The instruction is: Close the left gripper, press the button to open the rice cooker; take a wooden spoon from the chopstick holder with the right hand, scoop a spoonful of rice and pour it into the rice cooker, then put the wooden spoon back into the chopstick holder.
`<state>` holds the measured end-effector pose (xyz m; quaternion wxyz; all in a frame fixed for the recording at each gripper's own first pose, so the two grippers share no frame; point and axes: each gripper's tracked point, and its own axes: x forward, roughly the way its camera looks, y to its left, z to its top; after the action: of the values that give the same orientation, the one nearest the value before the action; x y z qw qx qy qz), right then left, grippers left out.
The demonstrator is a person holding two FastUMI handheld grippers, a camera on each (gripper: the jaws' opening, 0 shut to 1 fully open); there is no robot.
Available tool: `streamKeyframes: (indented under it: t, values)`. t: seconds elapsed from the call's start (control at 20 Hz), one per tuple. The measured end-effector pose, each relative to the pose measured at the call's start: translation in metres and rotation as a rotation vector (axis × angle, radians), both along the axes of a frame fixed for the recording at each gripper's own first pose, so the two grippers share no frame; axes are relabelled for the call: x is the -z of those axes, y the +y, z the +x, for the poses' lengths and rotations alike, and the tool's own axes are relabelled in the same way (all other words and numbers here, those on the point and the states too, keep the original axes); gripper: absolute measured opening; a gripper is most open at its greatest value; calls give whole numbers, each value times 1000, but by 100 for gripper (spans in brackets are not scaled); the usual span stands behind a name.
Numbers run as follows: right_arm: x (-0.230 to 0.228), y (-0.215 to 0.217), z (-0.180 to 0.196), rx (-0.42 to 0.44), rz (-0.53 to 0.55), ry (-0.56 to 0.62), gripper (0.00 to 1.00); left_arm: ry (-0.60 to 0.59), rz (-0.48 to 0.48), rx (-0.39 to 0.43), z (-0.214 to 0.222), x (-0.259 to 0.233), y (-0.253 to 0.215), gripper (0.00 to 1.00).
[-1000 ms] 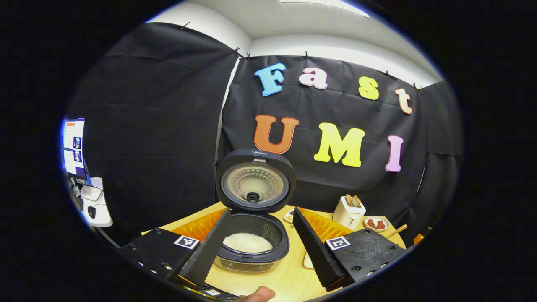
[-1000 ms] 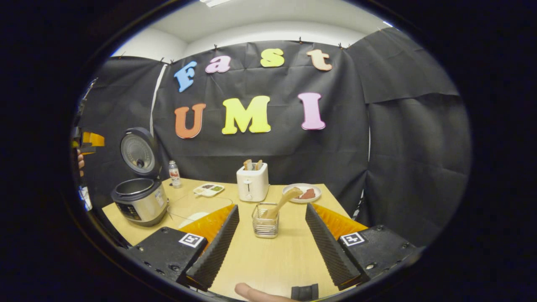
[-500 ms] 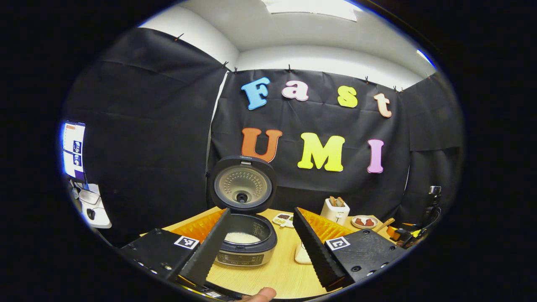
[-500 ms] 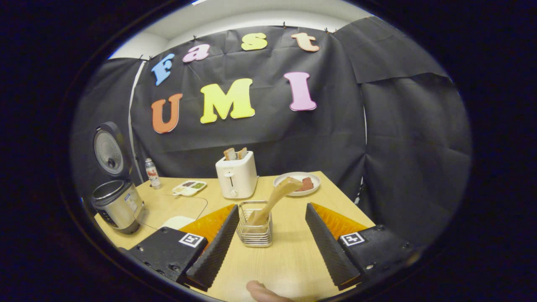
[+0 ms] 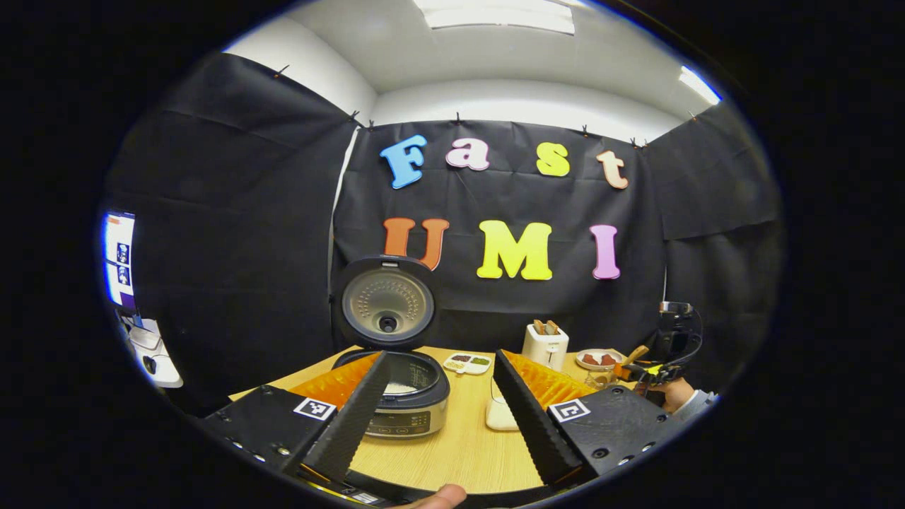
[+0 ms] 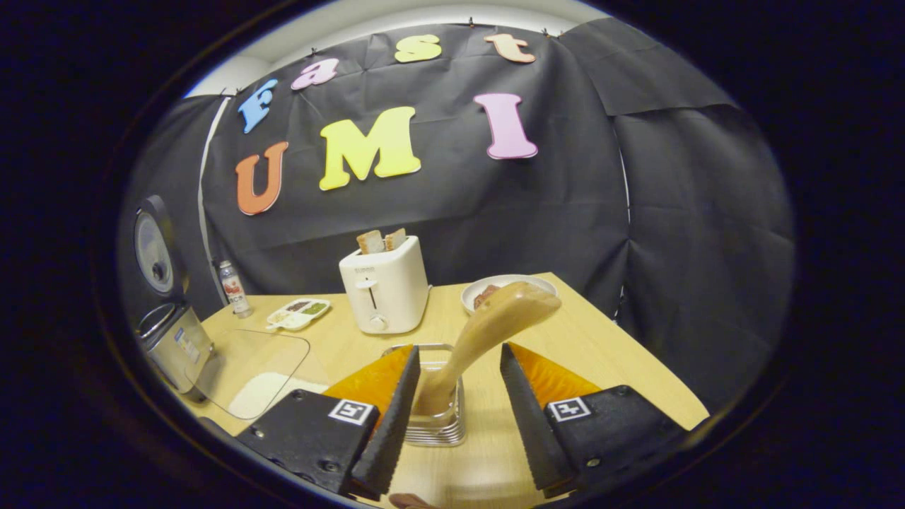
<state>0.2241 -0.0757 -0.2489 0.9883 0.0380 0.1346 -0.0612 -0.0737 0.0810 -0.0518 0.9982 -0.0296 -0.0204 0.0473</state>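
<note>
The rice cooker stands on the table with its lid raised and white rice inside. My left gripper is open, held back from the cooker, with nothing between its fingers. A wooden spoon leans to the right out of a wire chopstick holder. My right gripper is open, its fingers either side of the spoon's handle just above the holder. The rice cooker also stands at the far left of the right gripper view. The right gripper and a hand appear far right in the left gripper view.
A clear container of rice lies between the cooker and the holder. A white toaster with bread, a plate of food, a condiment tray and a small bottle stand towards the table's back.
My left gripper has drawn back from the open cooker. My right gripper has moved in on the holder, and its fingers now flank the spoon's handle with a narrower gap.
</note>
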Motion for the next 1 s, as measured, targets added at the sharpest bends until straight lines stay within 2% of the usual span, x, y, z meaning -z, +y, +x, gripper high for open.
streamKeyframes:
  t: [0.05,0.2,0.25,0.35,0.5,0.65,1.0]
  values:
    - [2,-1,4,6,4,3,65,1,-2,-1,-1,2,3,94]
    - [3,2,14,3,8,-7,64,18,-8,15,-1,9,0,94]
    - [5,2,16,7,0,-3,53,25,-9,13,-1,12,1,94]
    - [4,0,18,9,-1,-9,38,39,-10,16,-1,19,0,94]
    - [-2,6,18,-12,49,-17,33,56,-27,22,0,27,0,94]
    - [-5,15,17,-35,34,-7,17,61,-25,18,-5,29,3,94]
    - [-61,23,1,-55,-3,-96,10,80,-19,11,-13,43,8,94]
